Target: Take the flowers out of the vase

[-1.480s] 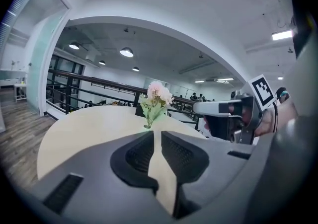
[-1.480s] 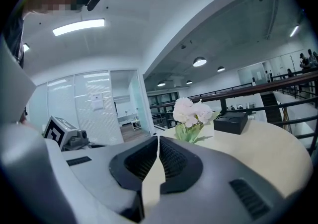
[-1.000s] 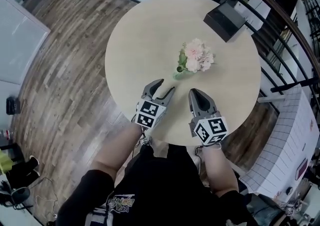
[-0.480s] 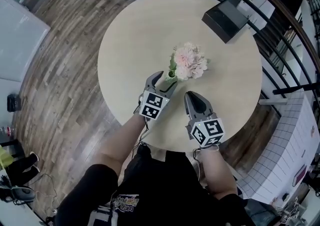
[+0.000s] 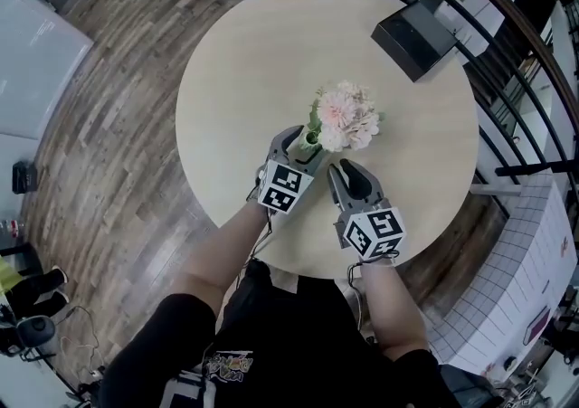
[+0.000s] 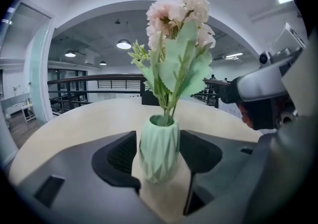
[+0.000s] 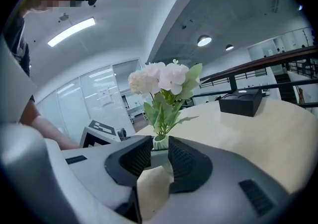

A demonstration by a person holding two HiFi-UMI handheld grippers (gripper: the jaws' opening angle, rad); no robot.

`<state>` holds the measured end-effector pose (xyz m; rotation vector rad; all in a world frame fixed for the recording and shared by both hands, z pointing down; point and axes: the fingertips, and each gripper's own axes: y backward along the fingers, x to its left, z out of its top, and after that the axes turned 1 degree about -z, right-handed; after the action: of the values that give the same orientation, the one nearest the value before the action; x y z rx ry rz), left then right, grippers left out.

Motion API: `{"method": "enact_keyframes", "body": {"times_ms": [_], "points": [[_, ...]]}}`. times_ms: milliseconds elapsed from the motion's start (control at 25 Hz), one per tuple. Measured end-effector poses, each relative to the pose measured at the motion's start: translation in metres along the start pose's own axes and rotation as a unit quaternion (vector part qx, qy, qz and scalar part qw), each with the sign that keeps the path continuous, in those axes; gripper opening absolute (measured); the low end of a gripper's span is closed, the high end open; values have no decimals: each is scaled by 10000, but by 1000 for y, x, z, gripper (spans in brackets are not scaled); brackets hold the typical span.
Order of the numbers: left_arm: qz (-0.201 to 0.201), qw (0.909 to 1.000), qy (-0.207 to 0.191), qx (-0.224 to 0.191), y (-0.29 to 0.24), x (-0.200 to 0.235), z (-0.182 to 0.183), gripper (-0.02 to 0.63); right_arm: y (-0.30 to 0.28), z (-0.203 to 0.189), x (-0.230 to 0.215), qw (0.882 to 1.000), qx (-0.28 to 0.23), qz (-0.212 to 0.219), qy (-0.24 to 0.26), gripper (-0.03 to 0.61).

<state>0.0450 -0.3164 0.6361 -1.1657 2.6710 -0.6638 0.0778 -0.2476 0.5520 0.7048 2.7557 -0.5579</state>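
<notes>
A pale green faceted vase [image 6: 159, 149] stands upright on the round table [image 5: 235, 62] and holds pink flowers [image 6: 171, 14] with green leaves. My left gripper [image 6: 160, 157] is open wide, one jaw on each side of the vase, close to it but not pressing. In the head view the left gripper [image 5: 297, 146] reaches the vase [image 5: 311, 137] from the near left, under the flowers [image 5: 346, 117]. My right gripper [image 5: 348, 171] sits just right of it, short of the vase. Its jaws have just been opening; the right gripper [image 7: 160, 157] shows a narrow empty gap, with the vase [image 7: 160, 142] beyond the tips.
A black box [image 5: 418, 35] lies at the far right of the table. A dark railing [image 5: 534, 80] curves behind the table. The table's near edge [image 5: 298, 257] runs under my forearms, with wooden floor to the left.
Both grippers have moved forward and down towards the vase. The left jaws widened and now straddle the vase. The right jaws, shut before, have parted a little.
</notes>
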Motion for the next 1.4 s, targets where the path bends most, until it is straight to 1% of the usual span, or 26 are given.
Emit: {"method": "enact_keyframes", "body": {"times_ms": [80, 160, 360, 480, 880, 1040, 1120, 1200, 1240, 1400], "points": [[-49, 10000, 6, -39, -1, -2, 0, 264, -6, -1, -1, 10000, 29, 2, -12, 109], [-63, 10000, 12, -68, -1, -3, 0, 258, -13, -3, -2, 9999, 82, 20, -63, 152], [-85, 9999, -44, -34, 0, -4, 0, 255, -31, -5, -4, 9991, 190, 119, -369, 219], [-124, 9999, -70, -57, -1, -4, 1, 255, -40, -4, -5, 9988, 229, 161, -400, 229], [-170, 9997, -166, -54, 0, -8, 1, 255, -66, 4, -5, 9990, 261, 299, -220, 229], [-183, 9997, -153, -61, 15, -8, -9, 255, -67, -3, 11, 9994, 208, 232, -117, 228], [-186, 9997, -168, -50, 8, -6, -5, 255, -70, 2, 3, 9996, 181, 217, -93, 225], [-197, 9996, -189, -34, -1, -5, -1, 255, -73, 8, -6, 9997, 141, 206, -43, 190], [-206, 9996, -192, -25, -2, -5, 0, 255, -74, 9, -8, 9997, 128, 199, 0, 183], [-237, 9996, -167, -36, -1, -5, -1, 255, -74, 11, -7, 9997, 96, 174, 155, 122]]}}
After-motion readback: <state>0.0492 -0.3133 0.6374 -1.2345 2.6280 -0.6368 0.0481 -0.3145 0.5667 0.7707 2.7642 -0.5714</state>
